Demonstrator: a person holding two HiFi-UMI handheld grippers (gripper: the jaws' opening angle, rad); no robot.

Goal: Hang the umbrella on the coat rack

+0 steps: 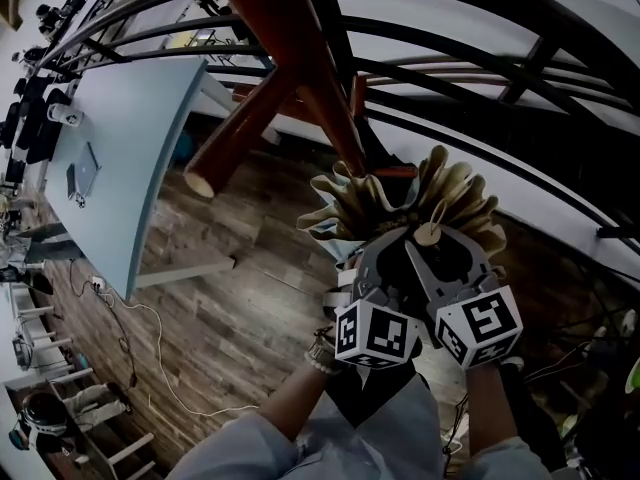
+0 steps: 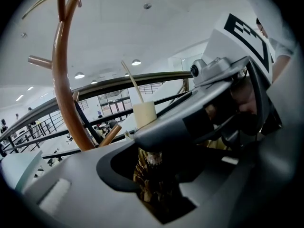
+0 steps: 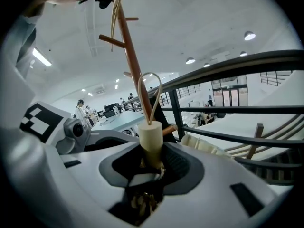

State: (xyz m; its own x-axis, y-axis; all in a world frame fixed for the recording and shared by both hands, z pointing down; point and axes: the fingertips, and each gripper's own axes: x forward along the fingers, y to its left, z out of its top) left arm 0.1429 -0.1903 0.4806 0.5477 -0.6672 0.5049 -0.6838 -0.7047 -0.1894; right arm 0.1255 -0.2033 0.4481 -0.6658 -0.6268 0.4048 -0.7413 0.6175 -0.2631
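A folded beige umbrella (image 1: 400, 203) with a cream handle (image 1: 428, 233) is held between both grippers, just below the brown coat rack (image 1: 300, 48) and its peg (image 1: 235, 133). My left gripper (image 1: 388, 256) and right gripper (image 1: 455, 250) sit side by side, each shut on the umbrella near its handle. In the left gripper view the handle (image 2: 144, 115) stands above the jaws, folded fabric (image 2: 149, 177) lies between them, and the rack's pole (image 2: 64, 80) rises at left. The right gripper view shows the handle (image 3: 152, 137) with its strap loop (image 3: 149, 93) before the rack (image 3: 133, 56).
A black railing (image 1: 480, 118) runs behind the rack. At the left a light blue table (image 1: 130, 158) stands on the wooden floor (image 1: 230, 308), where a white cable (image 1: 150, 353) lies. People stand far off in the hall (image 3: 83, 110).
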